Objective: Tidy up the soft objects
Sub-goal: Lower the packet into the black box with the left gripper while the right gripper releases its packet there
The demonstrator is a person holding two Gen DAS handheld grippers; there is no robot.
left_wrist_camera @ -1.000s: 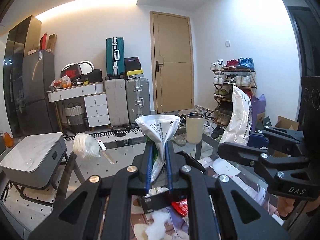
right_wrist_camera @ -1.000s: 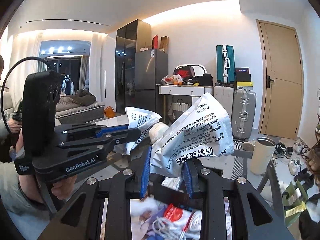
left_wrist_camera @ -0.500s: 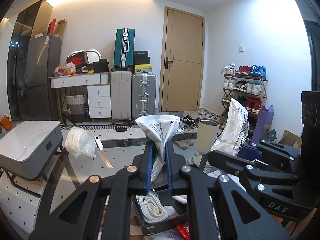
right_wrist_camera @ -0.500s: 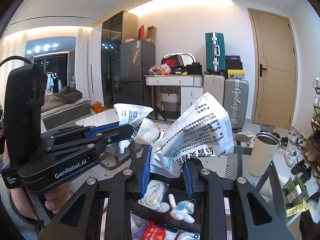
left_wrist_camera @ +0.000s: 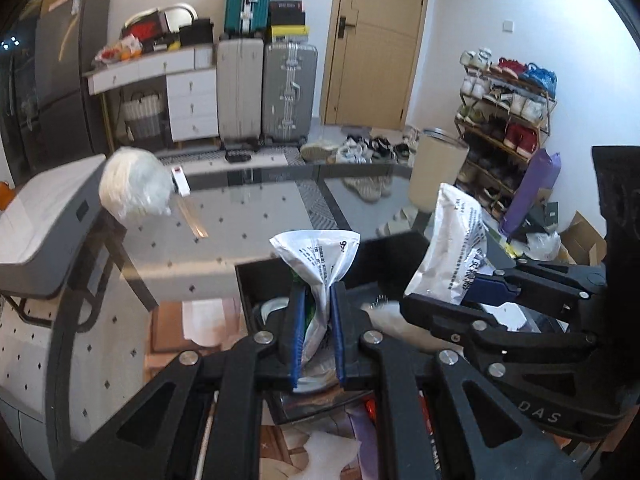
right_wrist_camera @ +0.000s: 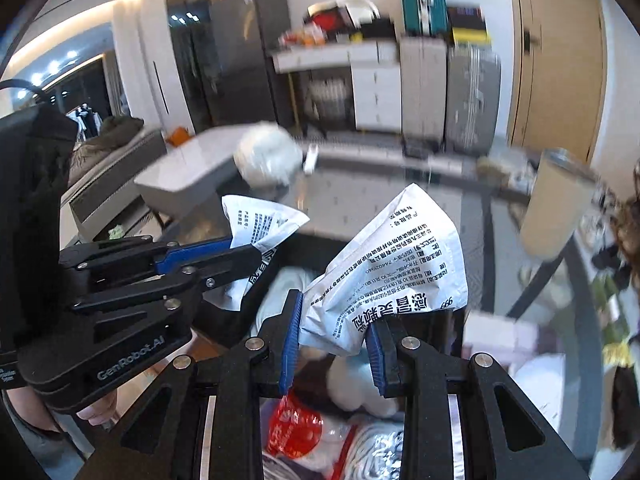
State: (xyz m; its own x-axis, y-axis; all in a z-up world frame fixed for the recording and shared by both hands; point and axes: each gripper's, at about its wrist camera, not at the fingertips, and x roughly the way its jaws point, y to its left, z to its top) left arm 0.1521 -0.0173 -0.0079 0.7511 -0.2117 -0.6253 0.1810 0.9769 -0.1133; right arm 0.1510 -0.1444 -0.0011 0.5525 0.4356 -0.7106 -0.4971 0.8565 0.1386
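Observation:
My left gripper (left_wrist_camera: 316, 300) is shut on one end of a white printed plastic pouch (left_wrist_camera: 320, 260). My right gripper (right_wrist_camera: 336, 312) is shut on the other end of the pouch (right_wrist_camera: 392, 276). In the left wrist view the right gripper (left_wrist_camera: 452, 292) is at the right, with its pouch end (left_wrist_camera: 456, 248). In the right wrist view the left gripper (right_wrist_camera: 240, 252) is at the left, with its pouch end (right_wrist_camera: 260, 228). Both hold it over a black box (left_wrist_camera: 256, 276) with soft white items (right_wrist_camera: 356, 384) inside.
A white bagged bundle (left_wrist_camera: 134, 188) and a beige cup (left_wrist_camera: 436, 172) stand on the glass table (left_wrist_camera: 240, 216). A red packet (right_wrist_camera: 294, 428) and loose wrappers lie in front of the box. Suitcases (left_wrist_camera: 288, 92), a drawer unit and a shoe rack (left_wrist_camera: 504, 112) stand beyond.
Both grippers have tilted down and moved forward with the pouch, bringing the black box and table under them. The right wrist view is motion-blurred now.

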